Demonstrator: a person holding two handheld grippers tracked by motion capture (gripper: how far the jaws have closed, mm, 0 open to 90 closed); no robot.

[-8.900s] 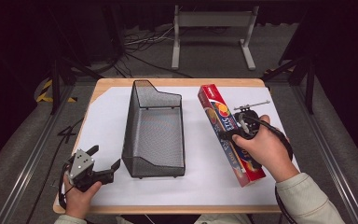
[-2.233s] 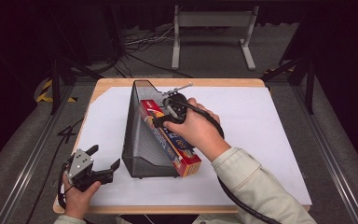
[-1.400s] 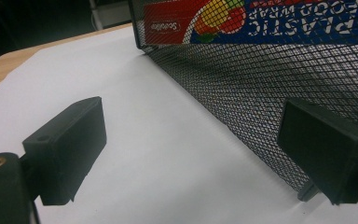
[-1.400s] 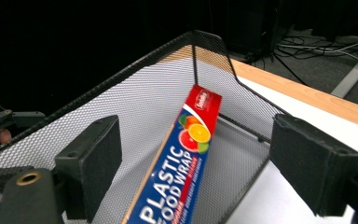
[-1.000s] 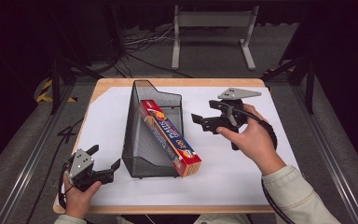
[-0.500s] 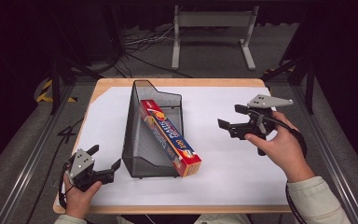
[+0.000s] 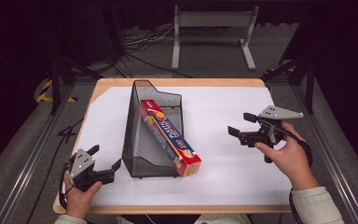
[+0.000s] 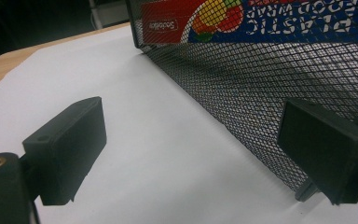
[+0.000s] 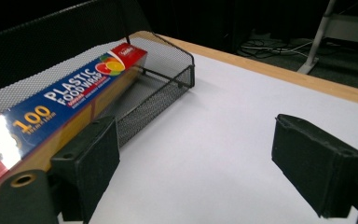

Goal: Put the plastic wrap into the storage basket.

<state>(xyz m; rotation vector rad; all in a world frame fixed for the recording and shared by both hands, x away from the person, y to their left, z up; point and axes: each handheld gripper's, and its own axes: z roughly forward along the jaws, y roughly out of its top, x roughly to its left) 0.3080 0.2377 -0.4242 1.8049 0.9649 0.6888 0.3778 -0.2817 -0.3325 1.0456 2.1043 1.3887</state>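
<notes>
The box reads "PLASTIC FOOD WRAP" in white on blue, with "100" and smaller print beside it that is too fine to read, and a small white logo on its red end. It lies slanted in the black mesh tray on the white sheet, its far end inside against the tray wall and its near end poking out past the low front edge. The right gripper is held above the sheet to the right of the tray, well apart from it, jaws wide open and empty, pointing toward the tray. The left gripper sits at the table's near left corner, jaws spread and empty, just beside the tray's near corner.
</notes>
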